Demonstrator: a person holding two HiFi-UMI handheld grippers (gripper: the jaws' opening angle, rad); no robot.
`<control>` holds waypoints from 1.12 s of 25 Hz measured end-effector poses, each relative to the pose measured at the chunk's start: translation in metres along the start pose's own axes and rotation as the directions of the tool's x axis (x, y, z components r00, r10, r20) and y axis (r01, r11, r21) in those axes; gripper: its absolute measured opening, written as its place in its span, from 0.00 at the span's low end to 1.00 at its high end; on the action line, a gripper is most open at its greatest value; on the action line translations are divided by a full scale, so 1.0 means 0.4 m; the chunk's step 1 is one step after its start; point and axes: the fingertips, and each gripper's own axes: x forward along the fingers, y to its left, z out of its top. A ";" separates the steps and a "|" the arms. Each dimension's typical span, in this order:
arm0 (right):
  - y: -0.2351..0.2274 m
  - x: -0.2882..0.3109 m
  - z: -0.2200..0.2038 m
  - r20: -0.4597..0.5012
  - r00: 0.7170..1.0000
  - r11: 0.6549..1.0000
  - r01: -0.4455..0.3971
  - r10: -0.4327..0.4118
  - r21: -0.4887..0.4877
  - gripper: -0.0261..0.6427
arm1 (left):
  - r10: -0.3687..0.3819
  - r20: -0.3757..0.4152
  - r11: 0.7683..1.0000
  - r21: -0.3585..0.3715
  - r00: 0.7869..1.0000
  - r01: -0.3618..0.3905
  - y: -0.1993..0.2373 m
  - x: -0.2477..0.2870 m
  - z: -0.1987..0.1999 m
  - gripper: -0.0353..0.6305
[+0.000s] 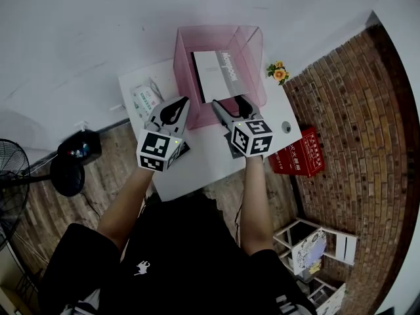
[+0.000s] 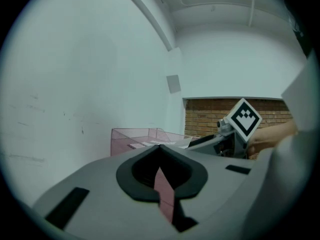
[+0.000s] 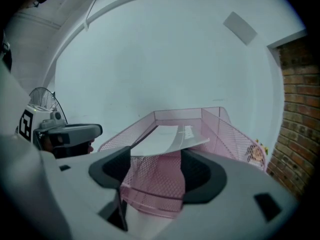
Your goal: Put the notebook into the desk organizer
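light: bright, even, diffuse; shadows faint | glare: none on white wall | head view: sharp, heavy fisheye, brick wall courses bow at the right edge | gripper views: black round vignette, cool tint, near foreground blurred, desk organizer mesh resolved

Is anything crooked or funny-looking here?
Yes. The notebook in the pink organizer isn't lying flat. Its near end is raised and bowed, and it sits a bit crooked to the walls.
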 end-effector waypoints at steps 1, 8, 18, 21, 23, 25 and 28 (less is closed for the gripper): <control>-0.001 0.001 -0.001 -0.005 1.000 1.000 0.003 -0.003 -0.004 0.50 | 0.001 0.000 1.000 0.000 1.000 -0.001 0.001 0.000 0.001 0.06; -0.011 -0.006 -0.008 -0.012 0.999 0.999 0.047 -0.048 -0.012 0.32 | 0.006 0.004 1.000 0.009 1.000 -0.006 0.007 -0.003 0.010 0.06; -0.033 -0.018 -0.004 -0.022 0.996 0.996 0.090 -0.090 -0.005 0.20 | 0.002 0.007 1.000 0.014 1.000 -0.002 0.004 -0.009 0.016 0.06; -0.045 -0.019 -0.013 -0.044 0.987 0.986 0.149 -0.152 -0.072 0.21 | 0.000 0.011 1.000 0.014 1.000 0.000 0.002 -0.010 0.018 0.06; -0.053 -0.018 -0.020 -0.065 0.979 0.976 0.183 -0.191 -0.114 0.23 | -0.002 0.012 1.000 0.014 1.000 0.002 0.000 -0.011 0.019 0.06; -0.057 -0.018 -0.024 -0.083 0.972 0.965 0.206 -0.222 -0.163 0.24 | -0.002 0.013 1.000 0.015 1.000 0.002 -0.001 -0.014 0.023 0.06; -0.066 -0.020 -0.024 -0.095 0.961 0.949 0.235 -0.260 -0.212 0.24 | -0.001 0.012 1.000 0.014 1.000 0.001 0.002 -0.016 0.026 0.06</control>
